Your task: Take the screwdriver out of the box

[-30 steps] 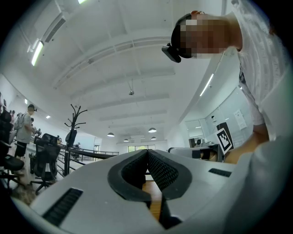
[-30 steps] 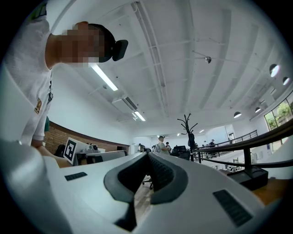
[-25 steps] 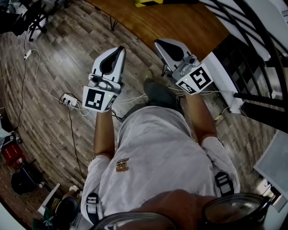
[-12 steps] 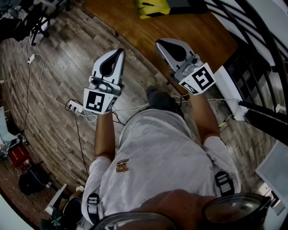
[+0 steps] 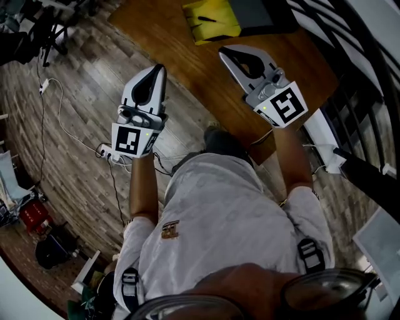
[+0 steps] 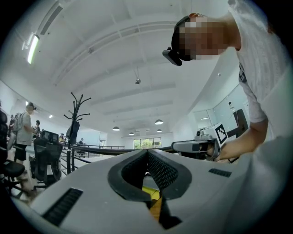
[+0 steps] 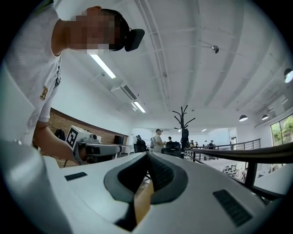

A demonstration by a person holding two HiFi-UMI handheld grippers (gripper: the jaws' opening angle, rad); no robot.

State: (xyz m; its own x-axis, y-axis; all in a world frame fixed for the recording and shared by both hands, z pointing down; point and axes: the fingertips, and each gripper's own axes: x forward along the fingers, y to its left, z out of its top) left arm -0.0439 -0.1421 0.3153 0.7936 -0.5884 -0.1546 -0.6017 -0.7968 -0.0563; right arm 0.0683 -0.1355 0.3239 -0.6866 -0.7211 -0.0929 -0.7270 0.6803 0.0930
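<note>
Now, head view: person stands at a brown wooden table [image 5: 203, 65], a gripper in each hand, both held out in front of a white shirt [image 5: 219, 219].

- Left gripper [image 5: 159, 67]: jaws pressed together at the tips, nothing between them. Its own view confirms it: the dark pads meet on the centre line [image 6: 147, 153]. It hangs above the wood floor [image 5: 75, 94], with its tip at the table's near edge.
- Right gripper [image 5: 229, 51]: jaws likewise closed tip to tip and empty, as its own view shows [image 7: 147, 155]. It is above the tabletop.
- Box [image 5: 212, 20]: a yellow part with a dark grey part beside it, on the far side of the table. It is ahead of both grippers and touches neither; the right gripper's tip is the nearer.
- Thin dark stick [image 5: 208, 19] lies on the yellow part. Too small to tell whether it is the screwdriver.
- Floor at left: white power strip [image 5: 103, 150] with cables [image 5: 59, 119] trailing off.
- Left gripper view: the other gripper's marker cube [image 6: 221, 132] at right, a coat stand [image 6: 75, 114] at left, a sliver of yellow below the closed jaws [image 6: 150, 192].
- Right gripper view: coat stand [image 7: 183, 121] and people standing in the distance, a dark railing [image 7: 256, 153] at right.
</note>
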